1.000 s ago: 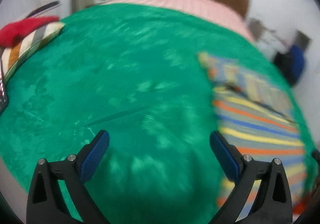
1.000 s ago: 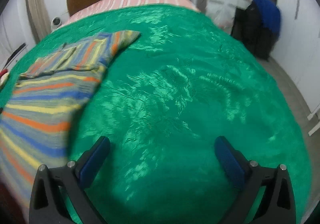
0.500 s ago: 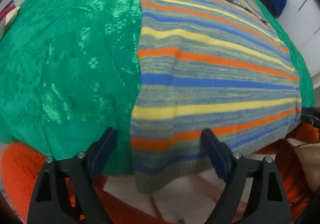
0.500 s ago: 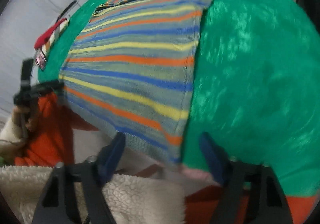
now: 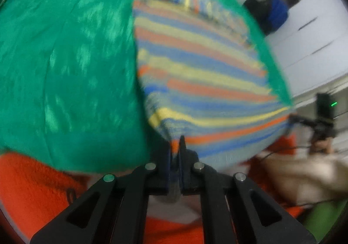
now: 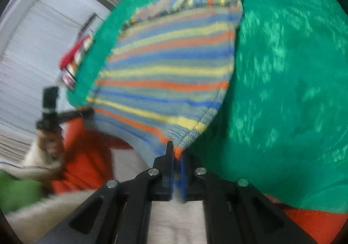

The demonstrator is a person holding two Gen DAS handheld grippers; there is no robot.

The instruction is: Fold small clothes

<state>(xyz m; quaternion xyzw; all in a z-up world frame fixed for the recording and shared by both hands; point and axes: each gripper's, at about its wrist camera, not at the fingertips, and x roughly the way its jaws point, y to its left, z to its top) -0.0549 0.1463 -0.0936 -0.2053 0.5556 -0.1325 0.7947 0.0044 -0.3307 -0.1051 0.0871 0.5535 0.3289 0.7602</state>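
Left tool (image 5: 176, 157) clamps sweater (image 5: 202, 65) near-left hem corner; right tool (image 6: 177, 162) clamps near-right corner. Sweater lies on green bedspread (image 5: 65, 59).

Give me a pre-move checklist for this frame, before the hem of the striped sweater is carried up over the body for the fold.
1. Left gripper shut on the hem corner of the striped sweater: ok, fabric is pinched between the pads.
2. Right gripper shut on the opposite hem corner: ok.
3. Hem taut between the two grips: cannot tell, both views are blurred.
4. Sweater body lying flat on the green bedspread: ok, no large bunching shows.
5. Sleeve folded across the top of the sweater: ok, it lies along the far edge.
6. Fold path free of other items: ok; the striped and red clothes sit off to the side.
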